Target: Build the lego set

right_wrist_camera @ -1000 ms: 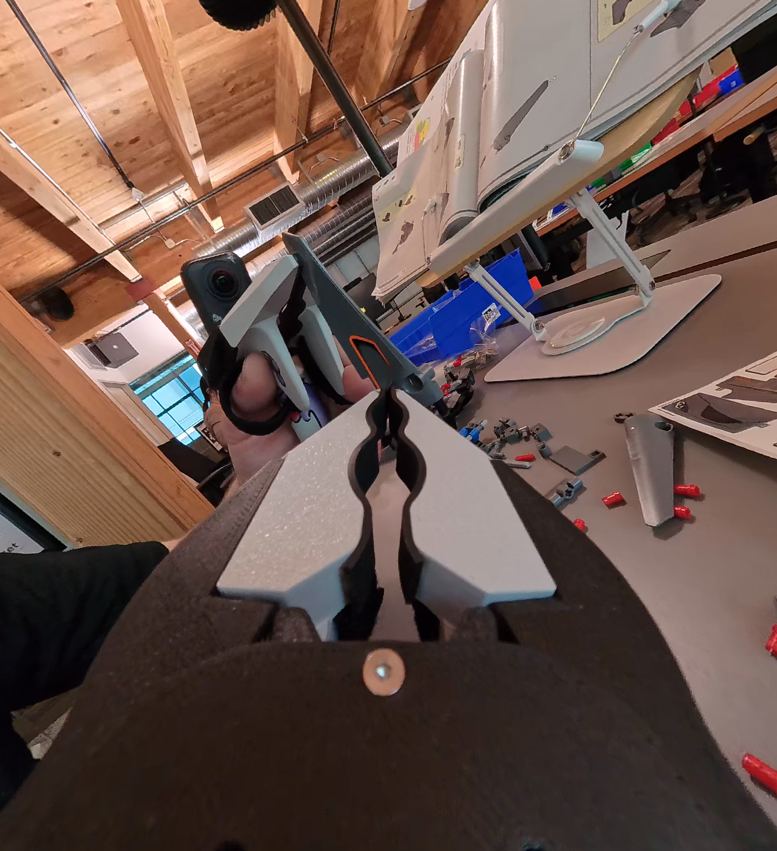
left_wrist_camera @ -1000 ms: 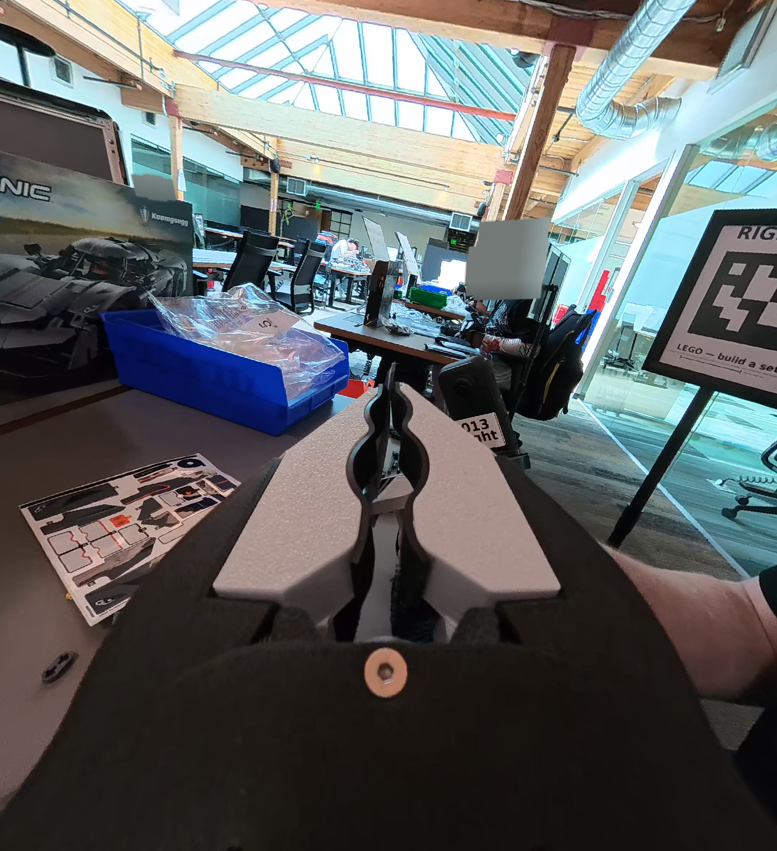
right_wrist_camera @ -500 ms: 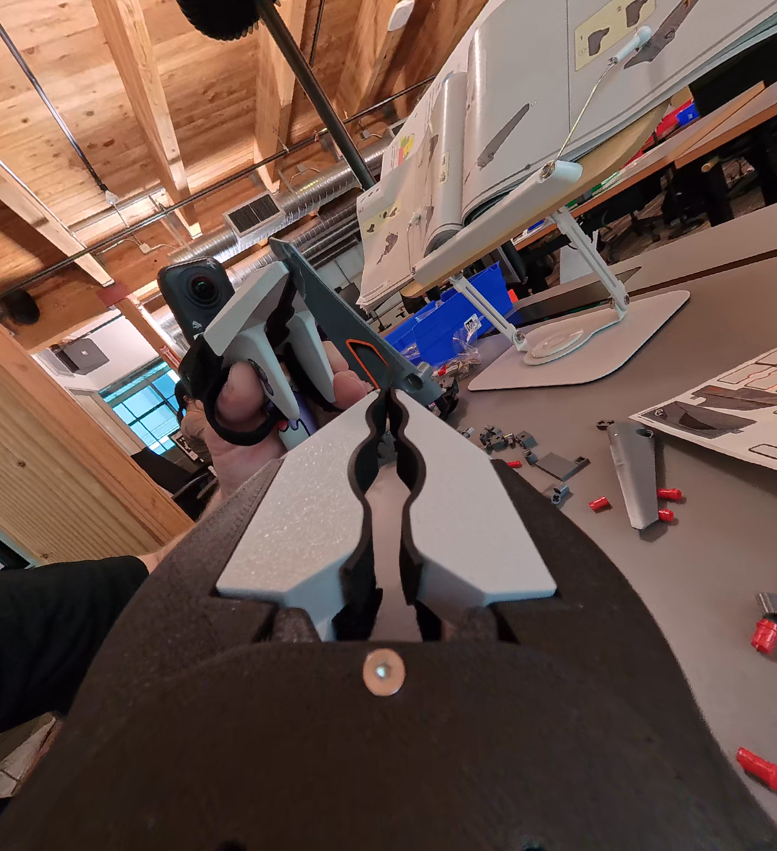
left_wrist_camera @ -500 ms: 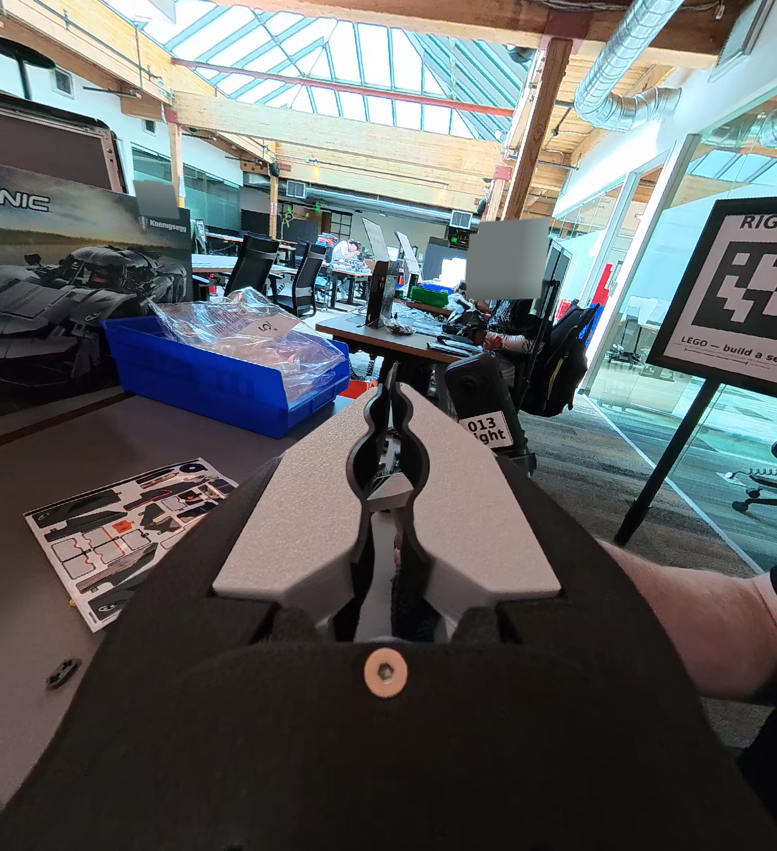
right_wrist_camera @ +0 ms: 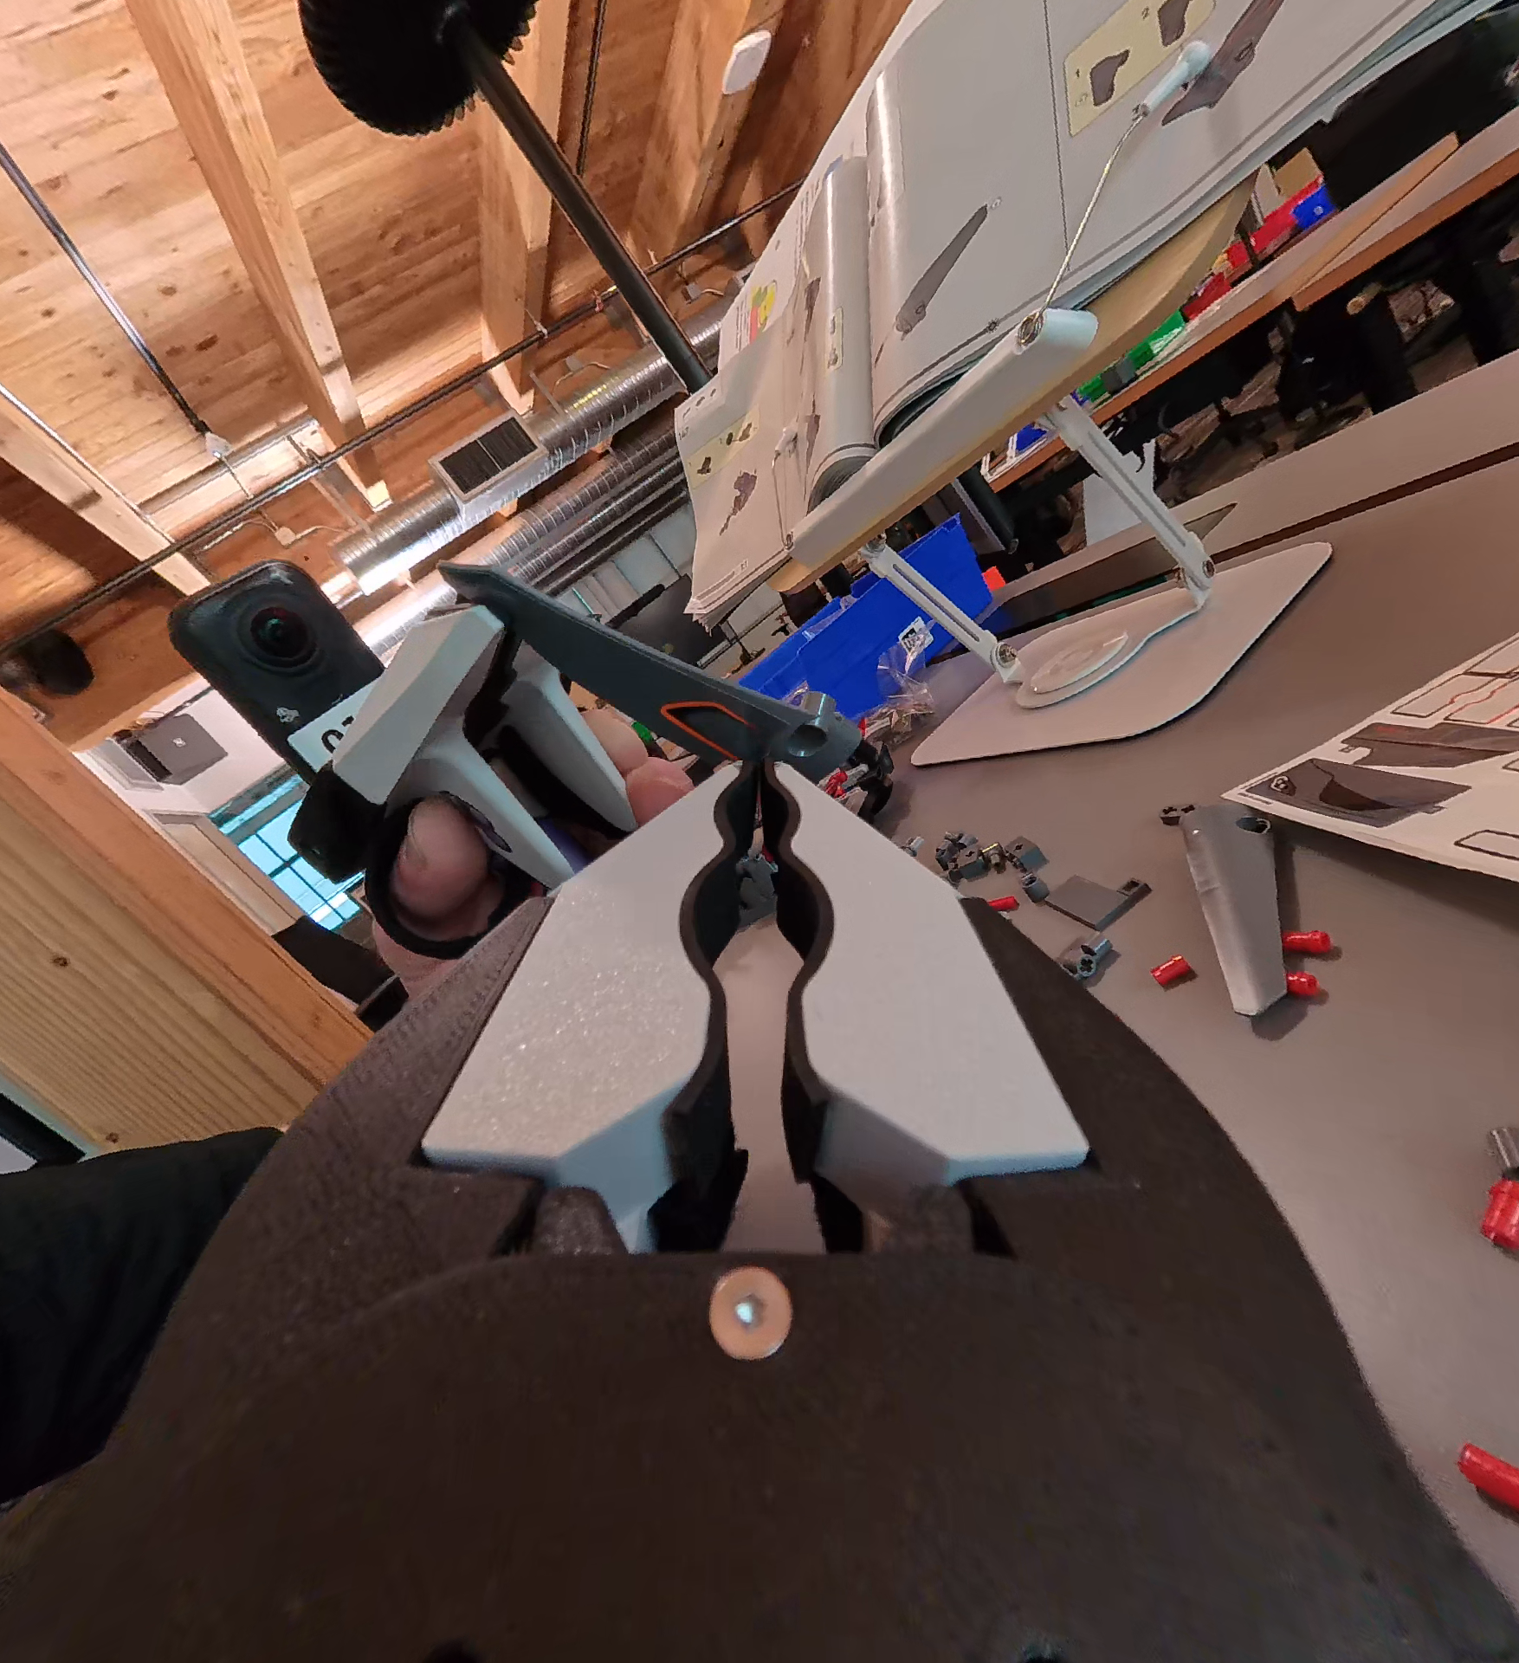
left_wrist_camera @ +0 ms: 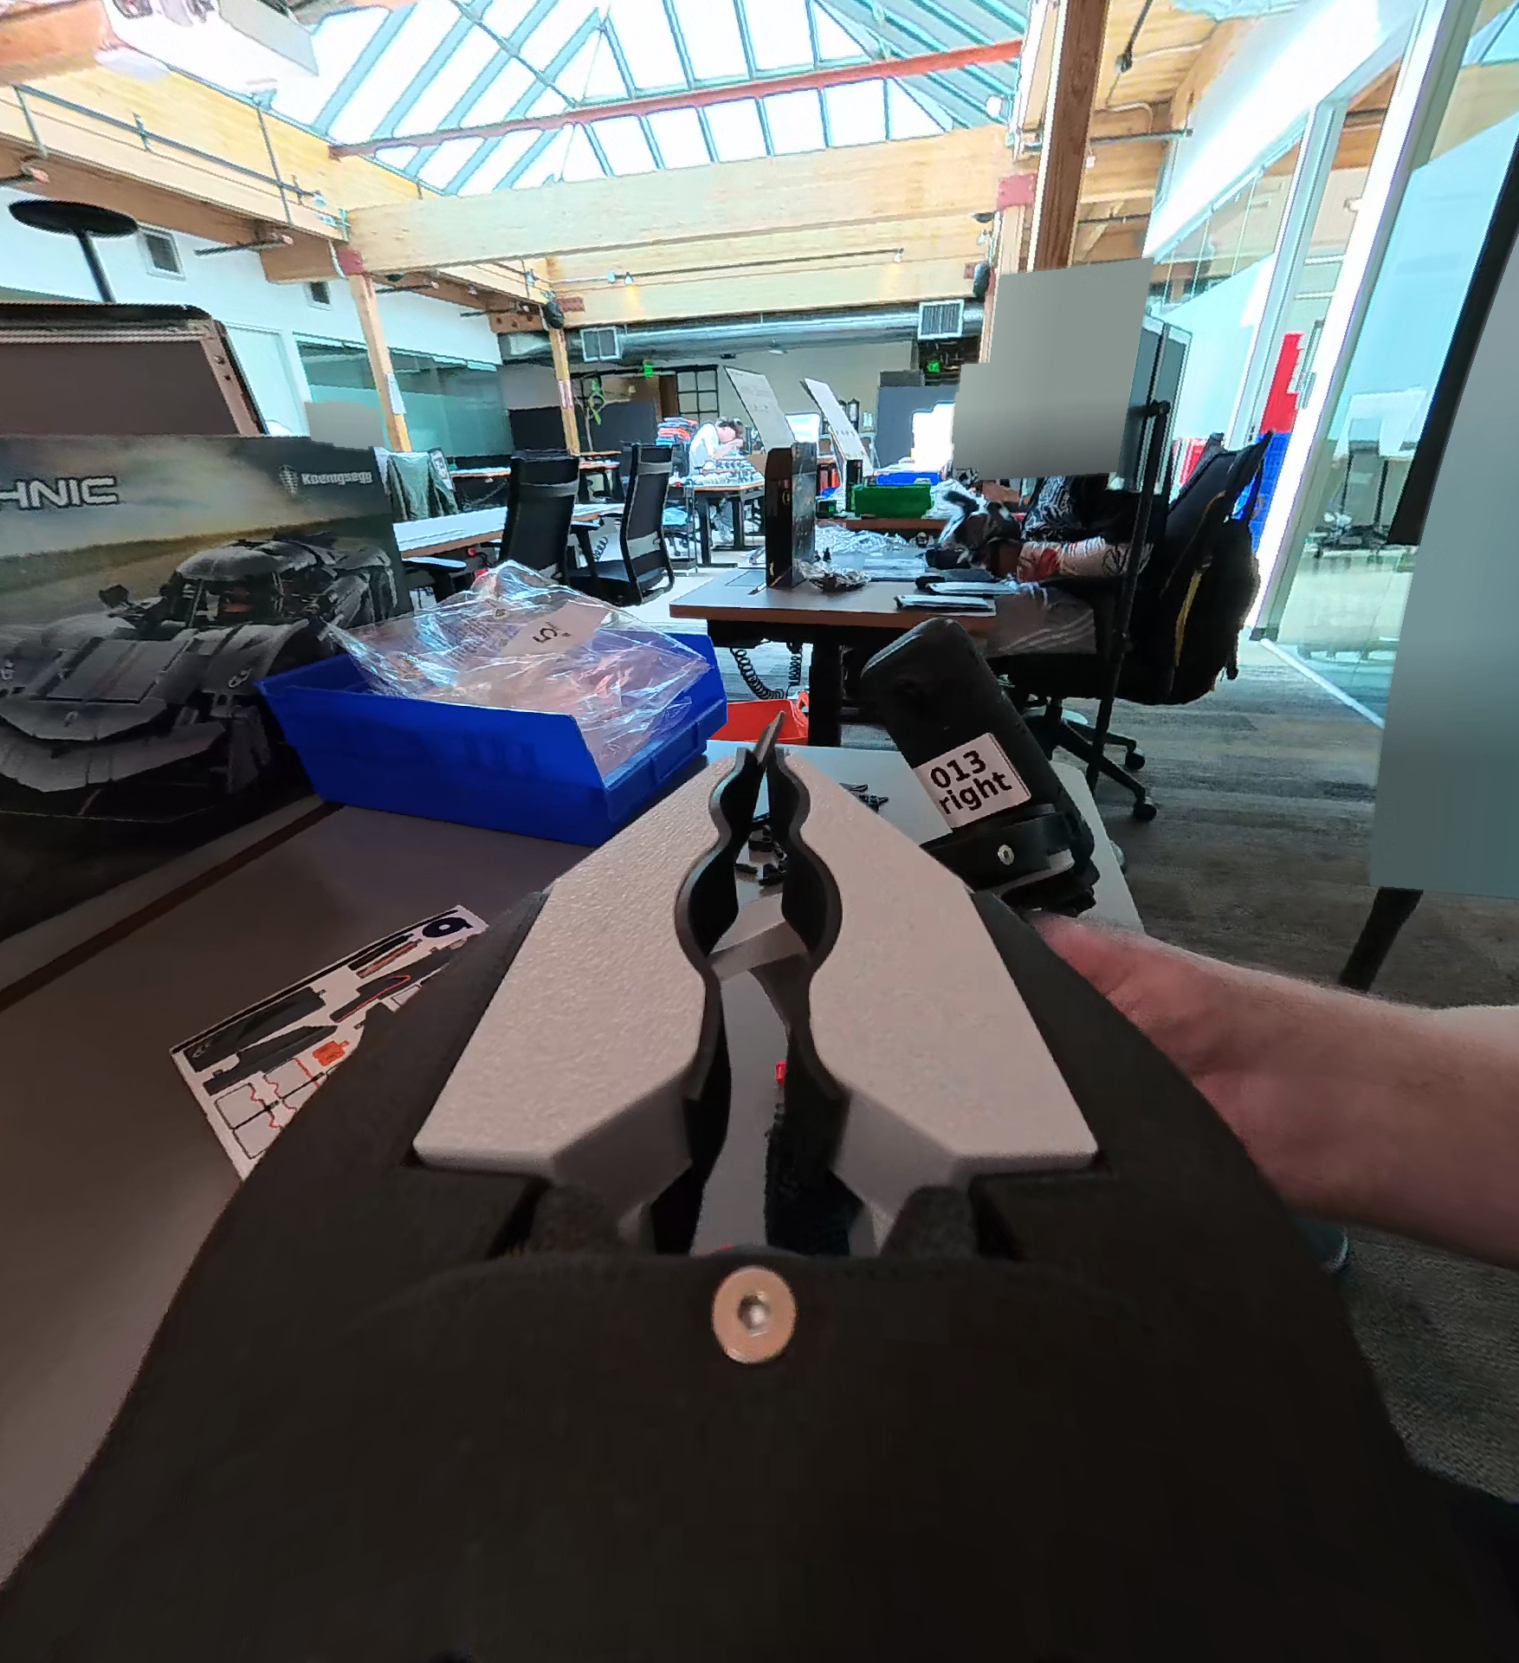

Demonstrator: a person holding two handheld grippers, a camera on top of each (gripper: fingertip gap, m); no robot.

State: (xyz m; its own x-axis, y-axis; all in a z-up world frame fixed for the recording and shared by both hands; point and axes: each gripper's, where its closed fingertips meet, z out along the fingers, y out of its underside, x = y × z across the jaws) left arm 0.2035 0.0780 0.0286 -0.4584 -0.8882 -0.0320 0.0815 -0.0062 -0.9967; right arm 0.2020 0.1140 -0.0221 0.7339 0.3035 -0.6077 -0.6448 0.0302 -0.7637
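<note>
The grey surface (right_wrist_camera: 1386, 1062) is spread with a sticker sheet (right_wrist_camera: 1458, 774), a book stand (right_wrist_camera: 1125, 648) bearing an open instruction booklet (right_wrist_camera: 963, 234), and loose red and grey lego pieces (right_wrist_camera: 1089, 900). A blue bin (left_wrist_camera: 486, 756) holding clear bags is seen beside the set's box (left_wrist_camera: 135, 630). A long dark grey panel (right_wrist_camera: 648, 675) is gripped in the left tool (right_wrist_camera: 504, 666), held above the surface. The right tool (right_wrist_camera: 760, 792) is closed just below the panel's end; whether anything is pinched at its tips cannot be told.
</note>
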